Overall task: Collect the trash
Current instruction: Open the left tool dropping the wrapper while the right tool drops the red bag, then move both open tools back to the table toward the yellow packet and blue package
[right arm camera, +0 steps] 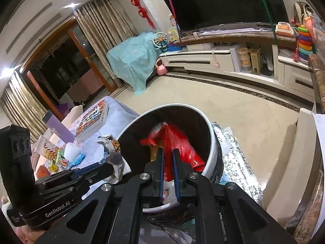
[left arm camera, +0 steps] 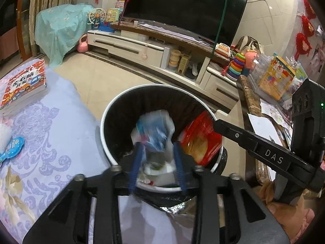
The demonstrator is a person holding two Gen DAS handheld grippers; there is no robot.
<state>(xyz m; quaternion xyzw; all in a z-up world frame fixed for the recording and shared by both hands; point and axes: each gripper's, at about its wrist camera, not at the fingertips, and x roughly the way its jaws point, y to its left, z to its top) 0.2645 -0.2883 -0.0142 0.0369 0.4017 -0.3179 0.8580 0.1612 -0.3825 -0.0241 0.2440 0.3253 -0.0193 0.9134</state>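
A round trash bin (left arm camera: 105,109) with a white rim and black inside stands by the table; it also shows in the right wrist view (right arm camera: 211,140). My left gripper (left arm camera: 156,148) is shut on a crumpled blue-and-white wrapper (left arm camera: 156,128) and holds it over the bin's mouth. My right gripper (right arm camera: 168,154) is shut on a red snack bag (right arm camera: 178,144) that hangs inside the bin; the bag also shows in the left wrist view (left arm camera: 201,136). The right gripper's finger reaches in from the right in the left wrist view (left arm camera: 233,131).
The table has a lilac patterned cloth (left arm camera: 61,122) with a book (left arm camera: 24,83), a blue fish-shaped packet (left arm camera: 12,148), more snack packets (right arm camera: 50,152) and a purple box (right arm camera: 59,128). A TV stand (left arm camera: 142,46) and a cluttered side counter (left arm camera: 274,85) lie beyond.
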